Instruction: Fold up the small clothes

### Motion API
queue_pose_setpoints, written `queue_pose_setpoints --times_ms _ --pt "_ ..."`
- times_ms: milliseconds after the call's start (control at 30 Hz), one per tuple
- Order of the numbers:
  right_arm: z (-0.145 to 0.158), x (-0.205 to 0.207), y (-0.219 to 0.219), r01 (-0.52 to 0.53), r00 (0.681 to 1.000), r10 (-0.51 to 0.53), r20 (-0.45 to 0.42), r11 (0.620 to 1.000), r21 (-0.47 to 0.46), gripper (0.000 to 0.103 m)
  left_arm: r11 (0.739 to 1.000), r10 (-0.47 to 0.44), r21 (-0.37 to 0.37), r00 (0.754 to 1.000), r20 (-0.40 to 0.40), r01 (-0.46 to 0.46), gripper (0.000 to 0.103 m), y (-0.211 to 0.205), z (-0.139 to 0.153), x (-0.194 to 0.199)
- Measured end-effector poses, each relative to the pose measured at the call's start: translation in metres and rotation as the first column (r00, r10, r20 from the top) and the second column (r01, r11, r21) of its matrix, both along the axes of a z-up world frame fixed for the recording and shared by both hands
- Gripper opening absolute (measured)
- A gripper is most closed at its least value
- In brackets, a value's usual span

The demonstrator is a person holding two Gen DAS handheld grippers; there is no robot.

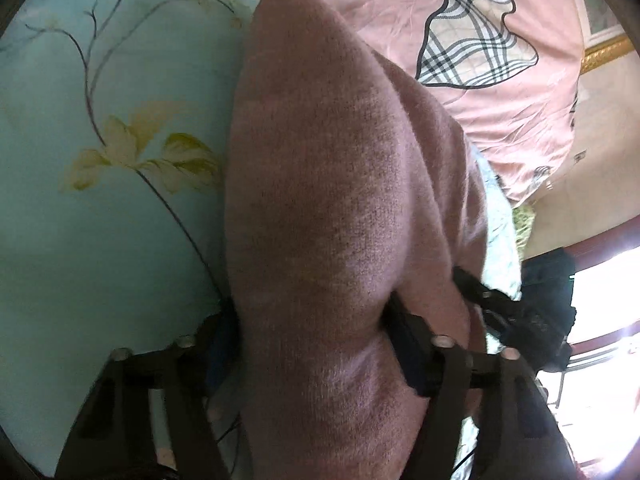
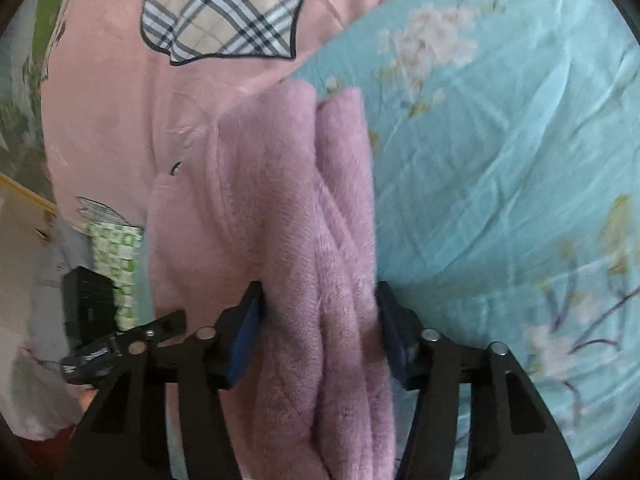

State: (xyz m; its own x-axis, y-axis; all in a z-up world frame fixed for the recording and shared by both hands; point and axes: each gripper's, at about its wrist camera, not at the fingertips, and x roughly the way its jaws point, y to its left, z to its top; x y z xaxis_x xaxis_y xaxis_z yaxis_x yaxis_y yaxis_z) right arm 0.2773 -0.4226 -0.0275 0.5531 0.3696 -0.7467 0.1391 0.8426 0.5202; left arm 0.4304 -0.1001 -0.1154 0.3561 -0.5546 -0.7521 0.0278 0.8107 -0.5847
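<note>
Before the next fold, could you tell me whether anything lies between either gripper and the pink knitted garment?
Nothing visible does: the left gripper and right gripper each already have the pink knitted garment between their fingers.

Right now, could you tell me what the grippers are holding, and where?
Both hold the pink knit garment: the left hand-held gripper and the right hand-held gripper each clamp a bunched fold.
</note>
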Motion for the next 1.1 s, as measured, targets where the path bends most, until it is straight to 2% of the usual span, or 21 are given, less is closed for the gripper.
queue_pose_setpoints --times_ms 33,67,133,300,400,533,633,767,867,933,1000,1100 --pt "-0.006 0.001 -0.002 -0.002 1.0 0.002 -0.01 0.999 0.044 0.041 1.0 0.0 -0.014 1.0 0.007 0.0 0.048 0.001 0.001 -0.001" --pt "-0.007 -0.001 -0.002 0.004 1.0 -0.003 -0.015 0.998 0.069 0.039 1.0 0.001 -0.028 1.0 0.013 -0.001 0.041 0.002 0.003 -0.002" --pt "-0.002 -0.005 -0.001 0.019 1.0 -0.018 -0.011 0.995 0.1 0.034 0.998 0.002 -0.057 0.999 0.041 0.001 0.038 0.007 0.013 -0.01" --pt "0.022 -0.02 0.024 -0.011 0.999 0.003 0.044 0.982 0.191 0.032 0.998 -0.011 -0.061 0.994 0.108 0.018 0.036 0.032 0.049 -0.048" --pt "0.027 -0.026 0.059 -0.069 0.997 0.059 0.053 0.972 0.225 0.032 0.996 0.029 -0.084 0.993 0.117 -0.019 0.036 0.076 0.067 -0.083" --pt "0.015 -0.033 0.116 -0.156 0.988 0.147 0.052 0.946 0.286 0.032 0.992 0.096 -0.092 0.991 0.09 -0.088 0.036 0.136 0.071 -0.125" --pt "-0.005 -0.031 0.162 -0.21 0.977 0.214 0.016 0.934 0.29 0.032 0.989 0.141 -0.057 0.988 0.062 -0.138 0.036 0.168 0.061 -0.144" --pt "-0.036 -0.021 0.206 -0.247 0.963 0.265 -0.048 0.94 0.234 0.032 0.983 0.183 -0.021 0.983 0.013 -0.183 0.039 0.194 0.028 -0.151" --pt "-0.046 -0.012 0.213 -0.232 0.965 0.249 -0.083 0.957 0.172 0.037 0.977 0.208 -0.034 0.978 -0.028 -0.209 0.046 0.205 0.01 -0.151" --pt "-0.046 -0.009 0.217 -0.227 0.964 0.245 -0.103 0.961 0.157 0.045 0.977 0.21 -0.024 0.977 -0.031 -0.21 0.049 0.204 0.015 -0.15" --pt "-0.037 -0.007 0.218 -0.231 0.962 0.244 -0.12 0.967 0.109 0.049 0.979 0.204 0.03 0.979 -0.018 -0.203 0.052 0.202 0.029 -0.152" --pt "-0.007 -0.012 0.219 -0.225 0.971 0.221 -0.088 0.973 -0.048 0.051 0.974 0.195 0.11 0.979 0.06 -0.2 0.05 0.203 0.056 -0.153"
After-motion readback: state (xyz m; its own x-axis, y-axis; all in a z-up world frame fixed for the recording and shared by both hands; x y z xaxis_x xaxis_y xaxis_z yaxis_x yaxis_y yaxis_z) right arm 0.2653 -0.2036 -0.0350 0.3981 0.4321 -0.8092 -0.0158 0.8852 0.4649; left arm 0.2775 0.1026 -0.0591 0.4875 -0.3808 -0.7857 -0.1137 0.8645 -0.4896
